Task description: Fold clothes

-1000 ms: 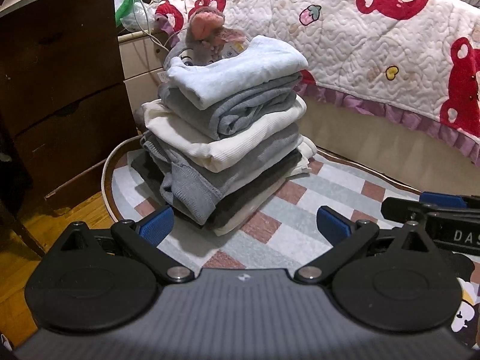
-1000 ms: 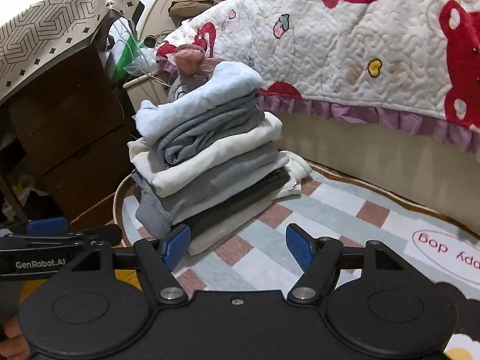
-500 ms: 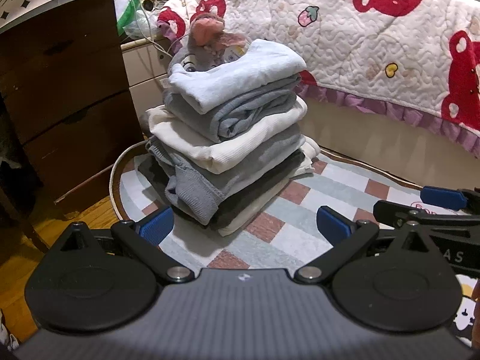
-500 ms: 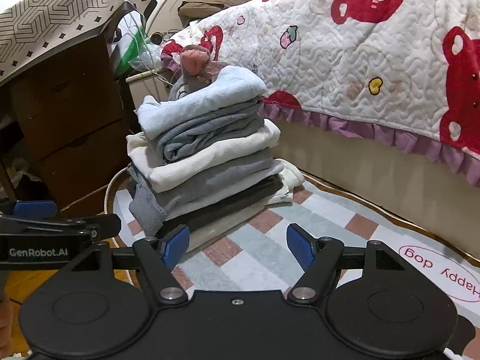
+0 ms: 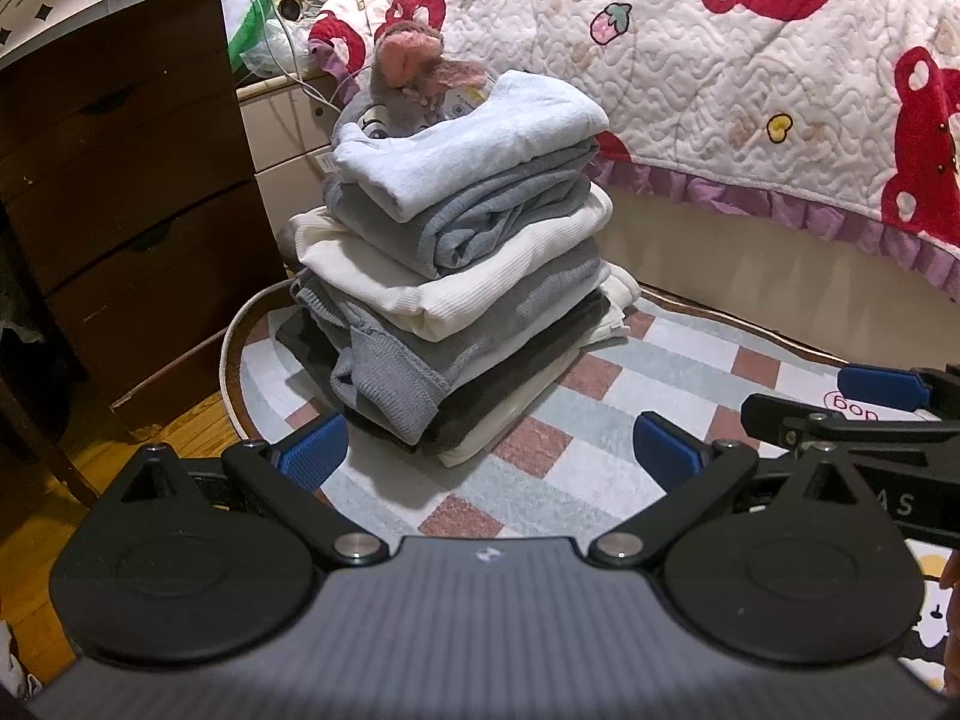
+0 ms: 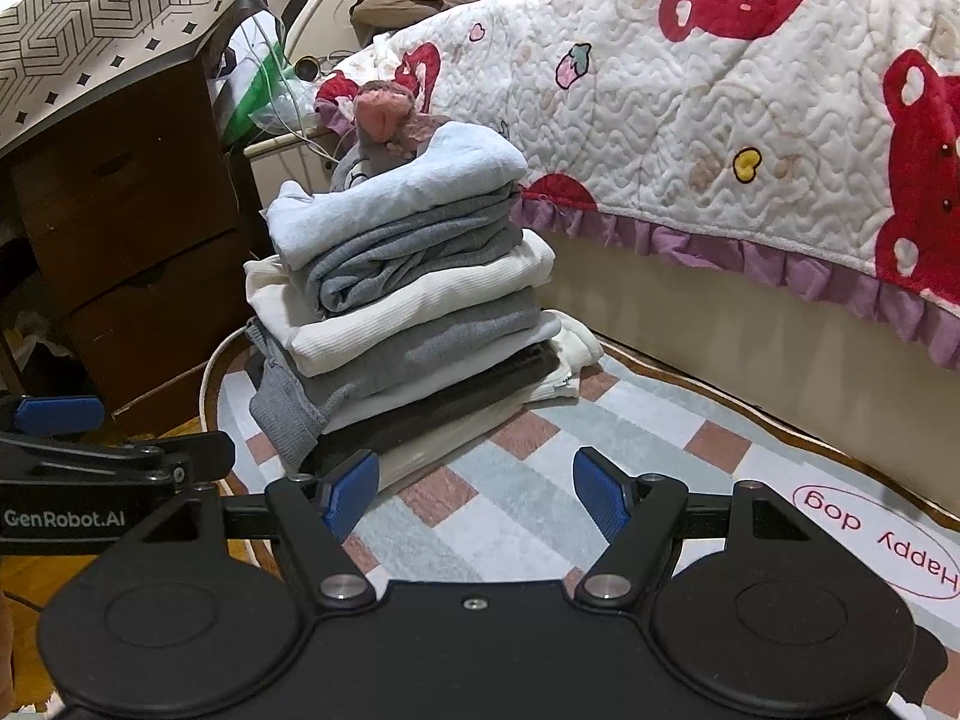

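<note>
Barely anything moved since a second ago. Left view: left claw (image 5: 489, 450) wide open, empty; folded clothes pile (image 5: 462, 276) on the checkered rug (image 5: 606, 438), plush toy (image 5: 408, 78) half hidden behind. Right view: right claw (image 6: 477, 489) open too, bed (image 6: 720, 138) beside the pile, dresser (image 6: 132, 222) cut off.

A home bedroom: a bed (image 6: 750, 324) under a bear-print quilt (image 6: 720, 120), wooden drawers (image 5: 120, 192), a checked rug (image 6: 540, 480).

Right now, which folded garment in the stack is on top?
The light blue one, above the grey knit and cream ribbed piece; only a plush toy sits beside it.
</note>
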The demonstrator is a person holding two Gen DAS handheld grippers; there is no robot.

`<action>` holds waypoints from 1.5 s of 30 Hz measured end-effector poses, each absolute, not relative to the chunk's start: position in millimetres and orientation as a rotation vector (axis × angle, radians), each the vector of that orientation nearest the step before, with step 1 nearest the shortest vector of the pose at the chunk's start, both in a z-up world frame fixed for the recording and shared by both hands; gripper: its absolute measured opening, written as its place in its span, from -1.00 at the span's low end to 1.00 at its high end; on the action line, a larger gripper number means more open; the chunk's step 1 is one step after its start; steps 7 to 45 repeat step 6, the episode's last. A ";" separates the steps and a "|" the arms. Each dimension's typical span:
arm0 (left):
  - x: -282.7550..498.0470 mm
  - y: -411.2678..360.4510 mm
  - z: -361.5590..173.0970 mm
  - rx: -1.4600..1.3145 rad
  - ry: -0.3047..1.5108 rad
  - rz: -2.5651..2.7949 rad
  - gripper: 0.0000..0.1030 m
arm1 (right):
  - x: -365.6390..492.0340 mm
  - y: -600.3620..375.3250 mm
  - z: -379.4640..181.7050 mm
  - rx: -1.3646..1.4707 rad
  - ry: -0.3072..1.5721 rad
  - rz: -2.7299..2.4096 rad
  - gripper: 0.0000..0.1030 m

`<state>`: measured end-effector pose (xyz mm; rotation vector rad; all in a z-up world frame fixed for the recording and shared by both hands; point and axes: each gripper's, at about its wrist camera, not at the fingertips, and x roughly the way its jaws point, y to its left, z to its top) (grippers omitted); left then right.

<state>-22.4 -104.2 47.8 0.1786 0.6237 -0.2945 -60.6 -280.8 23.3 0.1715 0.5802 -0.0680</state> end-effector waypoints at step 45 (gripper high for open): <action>-20.2 -102.9 44.6 0.174 0.639 -0.291 1.00 | -59.2 -279.5 22.1 0.165 0.586 -0.072 0.48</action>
